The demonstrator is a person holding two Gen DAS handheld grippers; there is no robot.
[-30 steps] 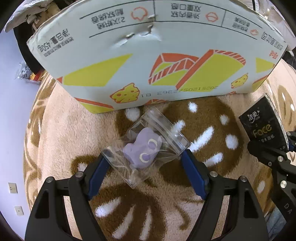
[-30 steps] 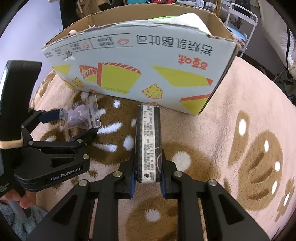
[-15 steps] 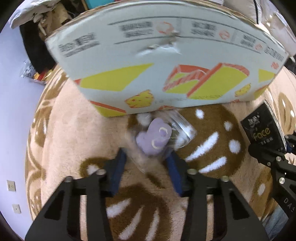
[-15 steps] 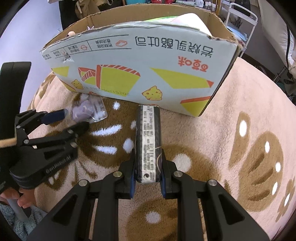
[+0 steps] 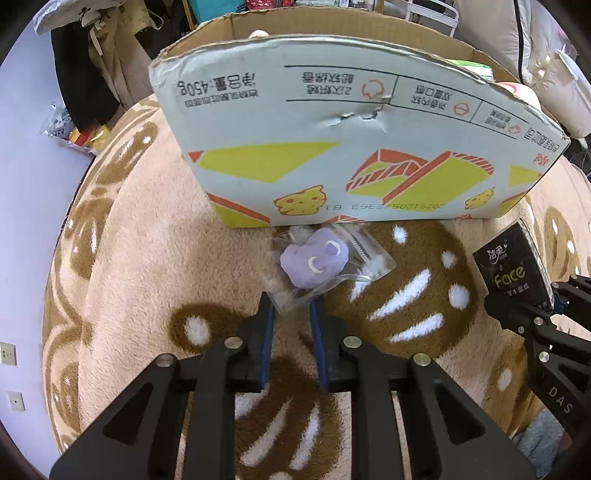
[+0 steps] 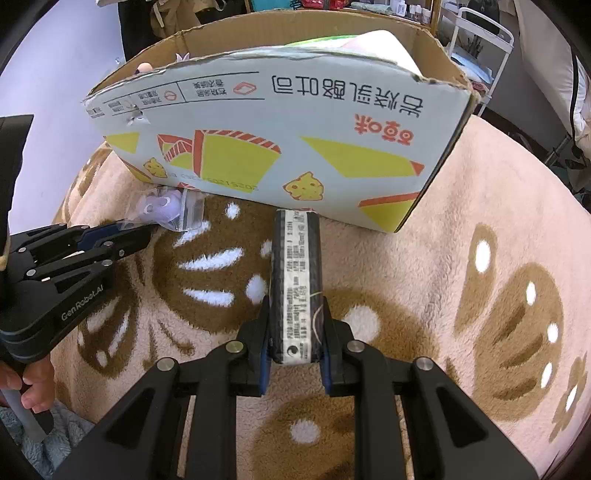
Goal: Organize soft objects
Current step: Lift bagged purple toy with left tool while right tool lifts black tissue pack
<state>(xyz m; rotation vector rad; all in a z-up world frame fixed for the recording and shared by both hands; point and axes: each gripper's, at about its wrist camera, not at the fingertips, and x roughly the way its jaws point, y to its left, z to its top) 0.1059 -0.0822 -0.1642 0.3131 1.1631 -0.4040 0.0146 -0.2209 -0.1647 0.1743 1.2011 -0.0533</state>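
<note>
A purple soft toy [image 5: 314, 258] sealed in a clear plastic bag [image 5: 369, 258] lies on the patterned blanket against the front of a printed cardboard box [image 5: 332, 147]. My left gripper [image 5: 291, 306] is closing, and its blue pads pinch the bag's near corner. In the right wrist view the same bag [image 6: 188, 210] sits at the tips of the left gripper [image 6: 136, 229]. My right gripper [image 6: 295, 302] is shut on a black tissue pack [image 6: 295, 266], which points toward the box [image 6: 295, 122]. The pack [image 5: 509, 266] also shows at the right of the left wrist view.
The open box holds soft things, with a white and green item [image 6: 369, 40] showing over its rim. The beige and brown blanket [image 6: 480, 221] spreads to the right. Hanging clothes [image 5: 92, 66] and a wire rack [image 6: 480, 33] stand behind the box. A person's fingers [image 6: 33, 391] hold the left handle.
The left jaws have narrowed from wide open onto the bag's corner. The left gripper and the bag have shifted toward the box. The right gripper and its tissue pack have stayed put.
</note>
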